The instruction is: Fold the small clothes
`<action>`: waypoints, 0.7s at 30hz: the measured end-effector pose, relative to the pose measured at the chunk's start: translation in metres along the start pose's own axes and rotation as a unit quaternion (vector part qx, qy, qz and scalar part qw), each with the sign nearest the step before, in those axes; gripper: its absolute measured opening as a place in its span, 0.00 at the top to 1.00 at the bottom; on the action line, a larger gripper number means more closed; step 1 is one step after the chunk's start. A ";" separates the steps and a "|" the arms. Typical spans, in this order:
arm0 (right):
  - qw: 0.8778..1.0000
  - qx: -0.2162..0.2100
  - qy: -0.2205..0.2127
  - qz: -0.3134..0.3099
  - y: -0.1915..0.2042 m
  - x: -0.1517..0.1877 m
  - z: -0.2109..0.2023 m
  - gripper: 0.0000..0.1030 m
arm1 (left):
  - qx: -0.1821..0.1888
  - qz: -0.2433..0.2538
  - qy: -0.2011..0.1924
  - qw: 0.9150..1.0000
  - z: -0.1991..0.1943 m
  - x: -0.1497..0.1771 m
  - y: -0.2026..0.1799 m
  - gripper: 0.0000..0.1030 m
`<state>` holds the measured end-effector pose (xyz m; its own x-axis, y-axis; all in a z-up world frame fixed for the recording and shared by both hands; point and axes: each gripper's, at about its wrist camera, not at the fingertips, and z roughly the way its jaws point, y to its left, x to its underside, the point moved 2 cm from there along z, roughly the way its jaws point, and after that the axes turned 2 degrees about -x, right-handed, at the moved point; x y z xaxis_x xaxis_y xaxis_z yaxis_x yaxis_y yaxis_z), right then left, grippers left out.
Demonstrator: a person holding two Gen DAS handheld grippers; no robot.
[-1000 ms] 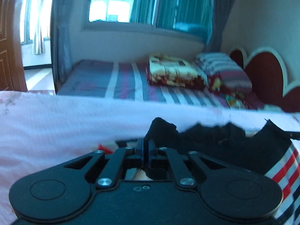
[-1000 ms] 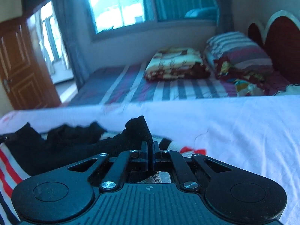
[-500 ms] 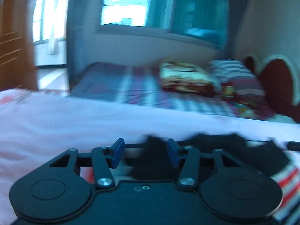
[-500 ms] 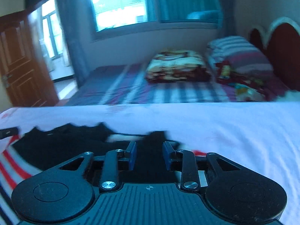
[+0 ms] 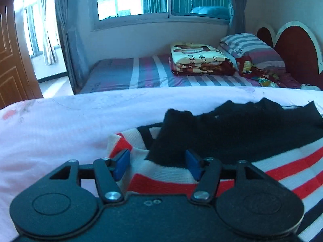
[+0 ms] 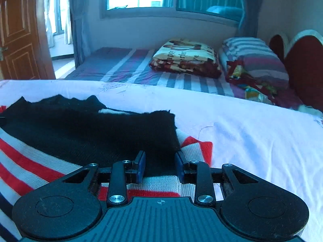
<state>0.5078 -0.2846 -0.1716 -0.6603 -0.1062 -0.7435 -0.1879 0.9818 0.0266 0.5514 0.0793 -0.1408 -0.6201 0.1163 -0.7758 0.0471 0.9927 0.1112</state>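
Both grippers, clamped on the black fold a second ago, have let go. The left gripper (image 5: 157, 166) is opening its jaws around the black hem; the right gripper (image 6: 160, 167) holds its jaws narrowly apart, pads clear of the cloth. The knitted sweater (image 5: 282, 169), ribbed in red, white and navy stripes with a fuzzy black panel (image 6: 90, 133) doubled over it, lies on the pale pink sheet (image 5: 60, 125). This fold looks finished; next probably calls for gripping the striped side edges.

Bluish window backlight, fisheye-warped edges
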 end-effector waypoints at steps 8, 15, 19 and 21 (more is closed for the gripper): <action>0.993 -0.095 0.002 -0.068 0.094 0.003 -0.028 0.70 | 0.090 0.060 -0.043 0.993 -0.051 0.003 -0.108 0.43; 0.999 -0.022 0.019 -0.037 0.042 0.031 -0.041 0.70 | 0.055 0.031 -0.005 0.998 -0.045 0.035 -0.063 0.31; 0.999 -0.010 0.020 -0.035 0.019 0.039 -0.060 0.70 | 0.050 0.000 -0.005 0.999 -0.059 0.044 -0.030 0.31; 0.999 -0.021 0.002 -0.028 0.030 0.032 -0.070 0.70 | 0.045 0.011 -0.007 0.999 -0.071 0.039 -0.045 0.36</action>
<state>0.4299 -0.2693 -0.1480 -0.6513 -0.1612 -0.7415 -0.2540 0.9671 0.0128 0.4693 0.0364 -0.1323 -0.6071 0.1387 -0.7824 0.1309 0.9887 0.0737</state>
